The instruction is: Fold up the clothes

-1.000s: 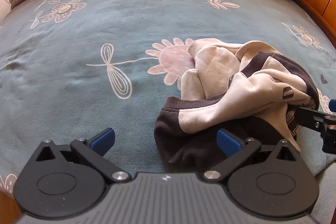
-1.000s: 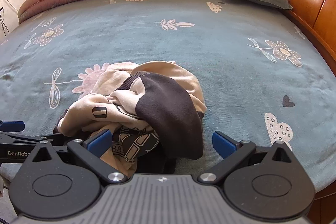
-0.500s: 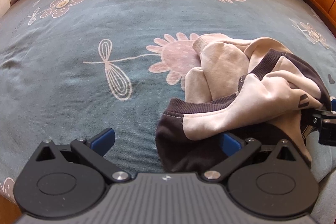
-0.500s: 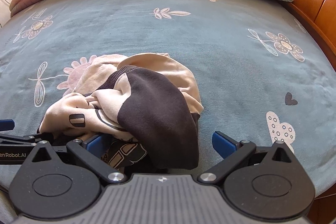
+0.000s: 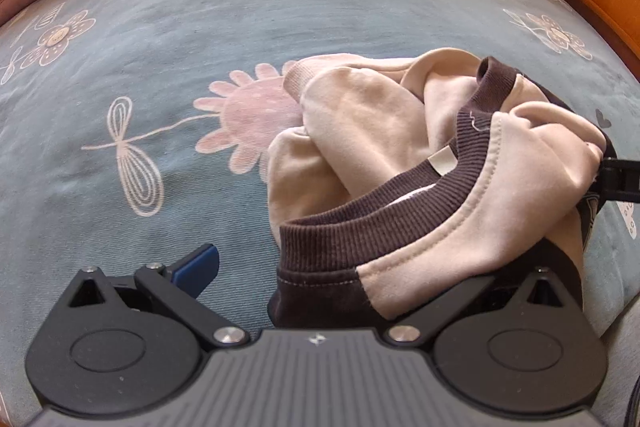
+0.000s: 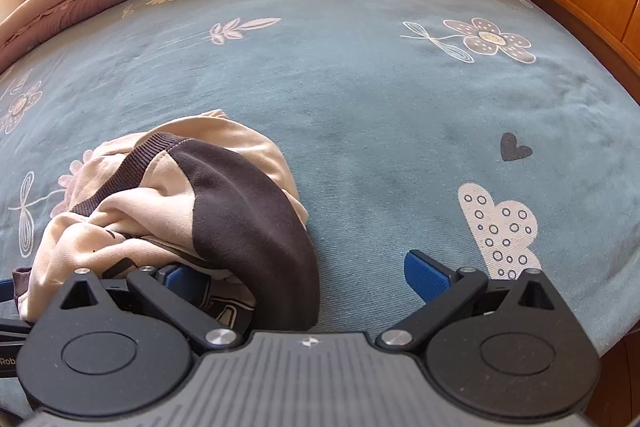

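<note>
At the near edge of the bed [image 6: 360, 87], the sweatshirt [image 5: 420, 155] lies in a crumpled heap on the blue floral sheet, cream and dark brown panels bunched together, ribbed neckband uppermost in the left wrist view.

Left gripper [image 5: 352, 267]: jaws spread wide. Its left blue pad is clear of cloth; its right finger is buried under a cream fold, so the heap sits between the 2 fingers.

Right gripper [image 6: 304, 275]: jaws likewise apart. Its left pad is tucked beneath the dark panel, its right pad rests over bare sheet.

Risks, as judged:
1. Closing here likely catches several layers at once, since the folds overlap; the garment would then lift as a lump rather than open flat.
2. The low pads may pinch the sheet along with the cloth.
3. The heap lies close to the mattress edge; a pull toward the person could drag it off.
4. The 2 grippers are near each other at the heap and could collide.
</note>
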The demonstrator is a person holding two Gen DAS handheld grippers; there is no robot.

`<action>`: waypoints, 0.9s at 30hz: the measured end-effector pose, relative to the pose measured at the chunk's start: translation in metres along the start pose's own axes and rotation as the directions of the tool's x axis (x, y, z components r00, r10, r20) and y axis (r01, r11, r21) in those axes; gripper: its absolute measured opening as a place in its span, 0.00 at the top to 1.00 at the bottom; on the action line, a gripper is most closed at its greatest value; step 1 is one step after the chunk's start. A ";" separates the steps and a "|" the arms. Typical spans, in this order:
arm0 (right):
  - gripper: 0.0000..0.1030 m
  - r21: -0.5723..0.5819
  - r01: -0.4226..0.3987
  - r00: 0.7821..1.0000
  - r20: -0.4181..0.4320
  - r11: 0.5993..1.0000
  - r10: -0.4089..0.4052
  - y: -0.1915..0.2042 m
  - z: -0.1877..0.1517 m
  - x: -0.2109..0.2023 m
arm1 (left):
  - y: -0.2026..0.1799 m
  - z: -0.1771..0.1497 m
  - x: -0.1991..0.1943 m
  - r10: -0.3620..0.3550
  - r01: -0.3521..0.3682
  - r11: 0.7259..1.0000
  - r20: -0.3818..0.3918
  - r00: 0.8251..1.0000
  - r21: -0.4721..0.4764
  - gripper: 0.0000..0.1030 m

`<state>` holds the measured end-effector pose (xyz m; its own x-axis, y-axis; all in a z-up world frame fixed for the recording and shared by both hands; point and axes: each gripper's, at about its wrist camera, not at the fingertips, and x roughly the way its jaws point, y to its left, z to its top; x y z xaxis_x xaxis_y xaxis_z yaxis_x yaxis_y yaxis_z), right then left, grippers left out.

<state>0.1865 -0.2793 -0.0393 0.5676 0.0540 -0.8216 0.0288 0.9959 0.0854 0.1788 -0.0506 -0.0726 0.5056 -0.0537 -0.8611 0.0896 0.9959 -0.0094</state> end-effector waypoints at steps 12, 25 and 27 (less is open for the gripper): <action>0.00 -0.125 -0.015 1.000 0.021 0.992 0.018 0.014 -0.011 0.004 | 0.017 -0.022 0.015 -0.096 0.095 0.995 0.092 0.991 0.008 0.00; 0.00 -0.211 -0.043 0.997 0.061 0.976 0.057 -0.002 -0.003 0.002 | 0.031 -0.005 0.000 -0.108 0.103 0.991 0.059 0.992 0.082 0.00; 0.00 -0.224 -0.038 0.996 0.073 0.974 0.056 -0.008 0.005 0.004 | 0.033 -0.002 -0.013 -0.110 0.103 0.991 0.087 0.990 0.082 0.01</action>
<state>0.1929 -0.2877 -0.0403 0.6270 0.1044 -0.7720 -0.1780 0.9840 -0.0115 0.1733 -0.0172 -0.0626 0.5652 -0.1693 -0.8074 0.2116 0.9757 -0.0565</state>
